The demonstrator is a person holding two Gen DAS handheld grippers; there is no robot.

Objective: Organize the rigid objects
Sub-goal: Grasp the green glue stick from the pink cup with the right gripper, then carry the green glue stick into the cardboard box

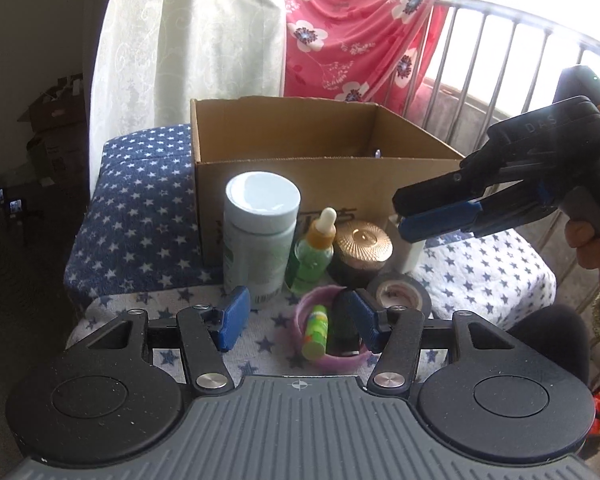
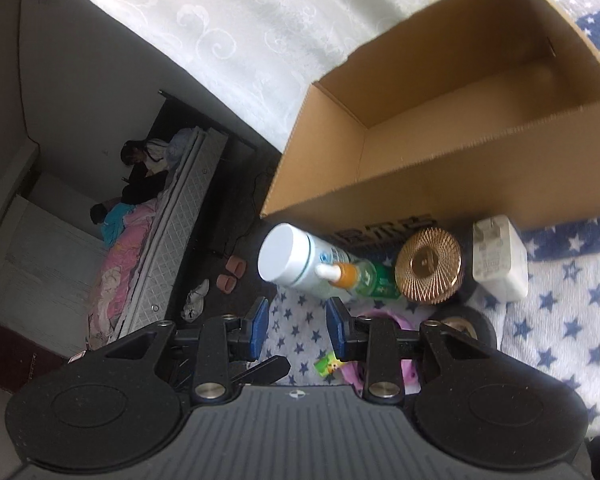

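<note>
An open cardboard box stands on a star-patterned cloth. In front of it stand a white bottle, a green dropper bottle, a gold-lidded jar and a white charger. A pink ring holds a small green tube and a dark object. A black tape roll lies beside it. My left gripper is open and empty, low over the pink ring. My right gripper is open and empty, above the jar and charger.
A pink floral cloth hangs on a metal railing behind the box. A white curtain hangs at the left. A bed and slippers lie on the floor below.
</note>
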